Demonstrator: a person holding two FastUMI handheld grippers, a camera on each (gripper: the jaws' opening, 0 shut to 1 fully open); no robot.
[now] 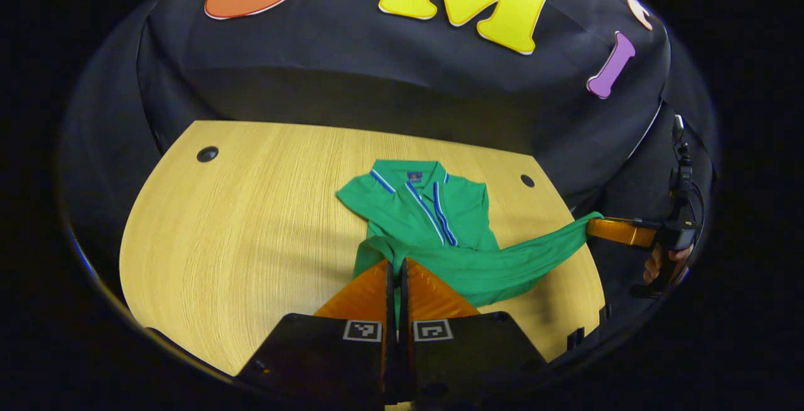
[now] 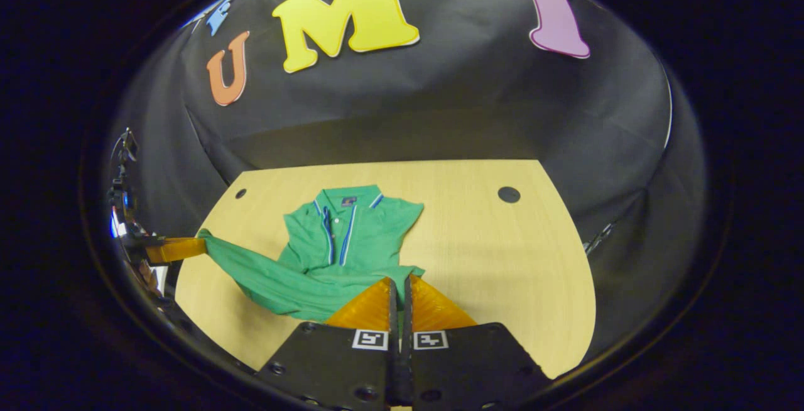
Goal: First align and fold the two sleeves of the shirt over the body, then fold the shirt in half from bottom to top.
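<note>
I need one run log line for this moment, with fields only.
stage: bottom-to-top fold, hem lifted | left gripper: shut on shirt hem | right gripper: shut on hem | collar: flat on table

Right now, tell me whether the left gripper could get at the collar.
Probably not as things stand. The left gripper is shut on the shirt's hem, as is the right gripper. The collar lies uncovered at the shirt's far end on the table; reaching it means letting go first.
</note>
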